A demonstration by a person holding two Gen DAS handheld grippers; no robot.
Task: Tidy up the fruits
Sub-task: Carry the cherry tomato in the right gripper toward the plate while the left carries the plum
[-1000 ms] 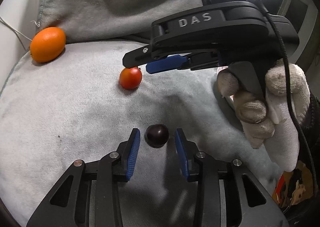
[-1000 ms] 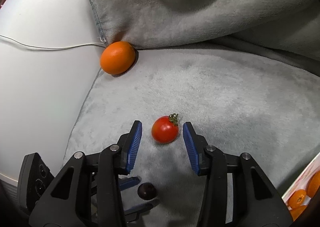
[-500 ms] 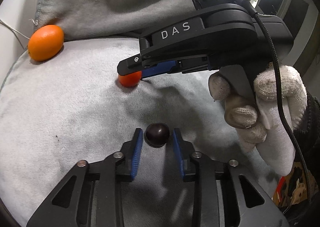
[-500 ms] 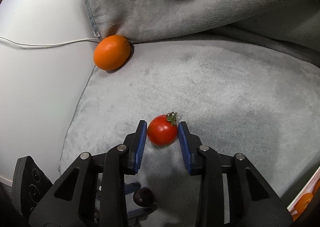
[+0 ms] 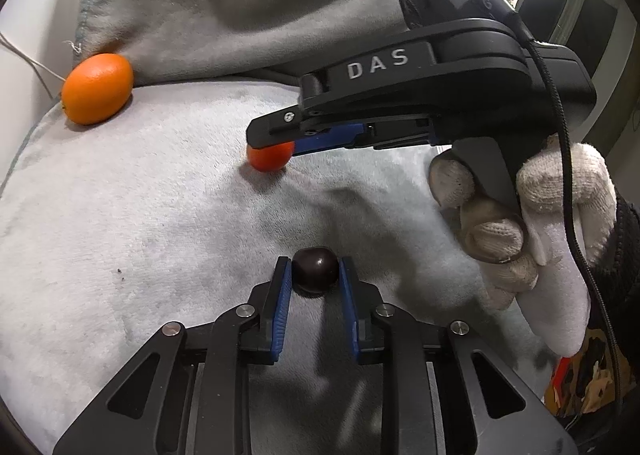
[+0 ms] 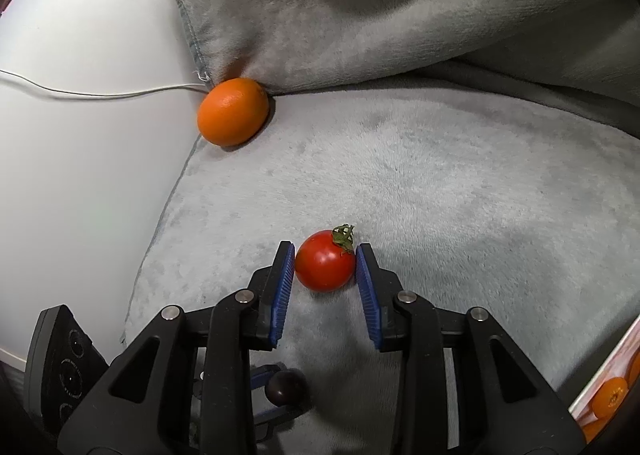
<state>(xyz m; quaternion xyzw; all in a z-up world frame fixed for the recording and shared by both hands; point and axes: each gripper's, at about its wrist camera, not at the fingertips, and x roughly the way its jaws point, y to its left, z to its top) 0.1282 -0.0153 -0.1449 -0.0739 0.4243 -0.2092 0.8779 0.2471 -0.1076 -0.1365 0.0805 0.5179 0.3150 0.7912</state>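
Tools just closed: left tool gripping dark cherry, right tool gripping cherry tomato; both ready to lift

This looks like a home living space. The work surface is a soft grey plush blanket bunched up over cushions, set against a white wall with a thin white cable trailing across it. Dark windows show behind, under indoor lighting.
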